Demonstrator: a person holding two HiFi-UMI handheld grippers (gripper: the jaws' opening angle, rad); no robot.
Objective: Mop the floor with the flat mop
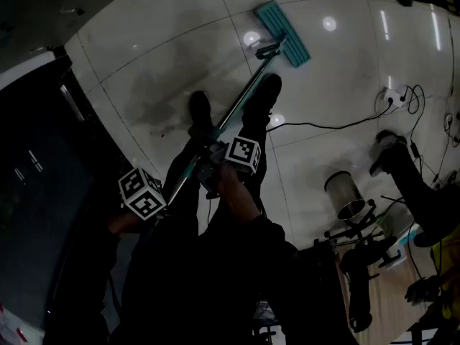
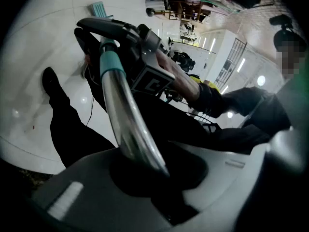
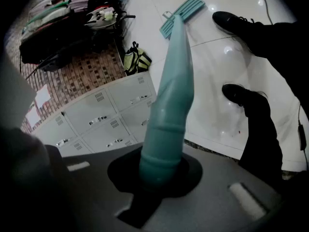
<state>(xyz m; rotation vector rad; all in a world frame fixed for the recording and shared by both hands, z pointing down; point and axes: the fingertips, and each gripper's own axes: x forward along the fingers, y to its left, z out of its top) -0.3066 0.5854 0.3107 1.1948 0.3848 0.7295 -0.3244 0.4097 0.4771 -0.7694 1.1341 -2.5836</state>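
The flat mop's teal head [image 1: 282, 33] lies on the white tiled floor ahead of two black shoes [image 1: 264, 95]. Its pole [image 1: 241, 103] slants back toward me. My right gripper [image 1: 213, 162] is shut on the pole below its marker cube [image 1: 243, 153]. My left gripper [image 1: 175, 187] is shut lower down, beside its own cube [image 1: 141, 192]. In the left gripper view the shiny metal pole [image 2: 126, 117] passes through the left gripper [image 2: 145, 174] up to the mop head [image 2: 99, 7]. In the right gripper view the right gripper [image 3: 157, 177] clamps the teal grip [image 3: 169, 105], and the mop head [image 3: 182, 14] lies far off.
A dark smear [image 1: 154, 95] marks the tiles left of the shoes. A black cable [image 1: 323, 126] runs to a power strip [image 1: 394, 98]. A metal bin [image 1: 343, 192], stands and another person [image 1: 431, 207] crowd the right. Dark cabinets [image 1: 43, 157] line the left; white lockers [image 3: 101, 115] and a bag [image 3: 135, 61].
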